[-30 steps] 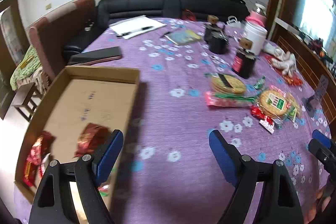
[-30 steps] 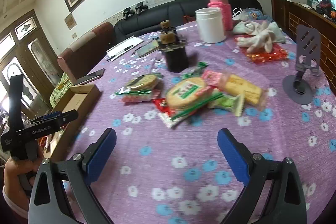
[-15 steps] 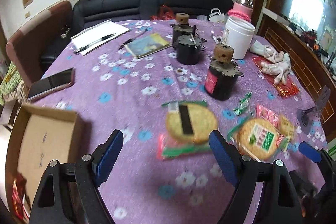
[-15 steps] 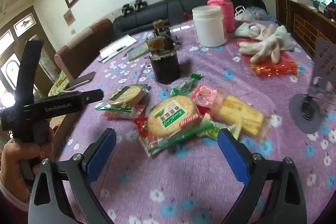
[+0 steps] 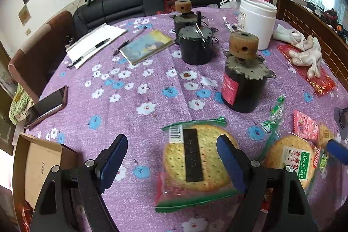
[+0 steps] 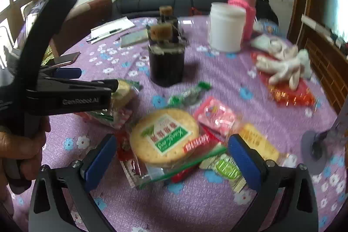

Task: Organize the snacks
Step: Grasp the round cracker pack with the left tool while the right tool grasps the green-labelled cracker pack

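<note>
Since the earlier frame we note both claws, left claw [image 5: 171, 156] and right claw [image 6: 171, 156], advancing wide and empty over cracker packets [image 5: 193, 158] on the counter [image 5: 134, 99], positioned to straddle them.

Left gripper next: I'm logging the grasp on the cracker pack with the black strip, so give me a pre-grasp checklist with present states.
1. Left gripper open: ok, blue pads spread wide.
2. Left gripper empty: ok, nothing between the pads.
3. Cracker pack with the black strip straddled: not ok; the right pad overlaps it, the left pad is over bare cloth.
4. Pack free of other snacks: cannot tell; a red packet shows beneath its near edge.
5. Right gripper out of the way: ok, open over the green-label cracker pack.
6. Cardboard box reachable: ok, open at left.
</note>
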### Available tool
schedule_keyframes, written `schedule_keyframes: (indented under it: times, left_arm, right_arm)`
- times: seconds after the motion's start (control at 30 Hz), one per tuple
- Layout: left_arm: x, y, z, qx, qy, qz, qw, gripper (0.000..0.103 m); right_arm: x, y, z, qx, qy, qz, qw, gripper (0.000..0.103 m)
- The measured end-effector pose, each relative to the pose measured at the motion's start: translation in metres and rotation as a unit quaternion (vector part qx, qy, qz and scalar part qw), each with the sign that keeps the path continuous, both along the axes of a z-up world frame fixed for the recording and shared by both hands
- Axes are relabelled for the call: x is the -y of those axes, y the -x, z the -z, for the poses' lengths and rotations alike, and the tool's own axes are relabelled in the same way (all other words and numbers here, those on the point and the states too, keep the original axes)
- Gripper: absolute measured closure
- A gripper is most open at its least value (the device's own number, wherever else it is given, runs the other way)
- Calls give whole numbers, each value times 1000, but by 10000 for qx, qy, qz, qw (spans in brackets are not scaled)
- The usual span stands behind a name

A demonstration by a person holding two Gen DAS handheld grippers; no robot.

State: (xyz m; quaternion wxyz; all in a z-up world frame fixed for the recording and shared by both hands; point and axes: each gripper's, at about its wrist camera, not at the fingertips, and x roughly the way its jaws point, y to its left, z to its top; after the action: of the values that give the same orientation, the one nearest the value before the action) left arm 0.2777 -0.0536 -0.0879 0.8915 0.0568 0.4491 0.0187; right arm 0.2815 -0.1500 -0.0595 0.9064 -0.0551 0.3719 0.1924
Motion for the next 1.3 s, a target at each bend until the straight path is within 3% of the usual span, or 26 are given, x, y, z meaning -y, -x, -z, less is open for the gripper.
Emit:
schedule_keyframes:
  times: [0.27,0.4,0.5,0.53,0.57,0.63,0.83,0.87,1.3]
  left_arm:
    - [11,-9,5,-209,180,205,9994,16]
    - [22,-12,9,-256,23,350,9991,9]
    - [24,-12,13,-375,143,456,9982,9]
    - [27,-11,17,-393,42,554,9977,10]
    - [29,-9,22,-403,-76,650,9970,21]
    - [29,-4,27,-298,-188,696,9970,23]
    - [11,5,24,-141,2,583,9982,24]
    - [6,6,24,-121,65,535,9985,24]
    - [-38,49,-8,288,784,220,9963,24]
  right_arm:
    - [-24,-20,26,-340,980,-294,9942,1]
    - [-14,-23,28,-484,505,-274,9972,1]
    - [-7,-22,27,-488,301,-226,9981,6]
    - [-7,-21,25,-468,268,-230,9983,8]
    - [-6,-20,25,-446,251,-242,9984,9]
    - [-5,-18,22,-381,191,-266,9987,9]
    - [-2,-9,14,-171,6,-297,9994,13]
    - [-2,-8,13,-149,-67,-336,9993,27]
    - [9,19,-7,140,-593,-423,9972,28]
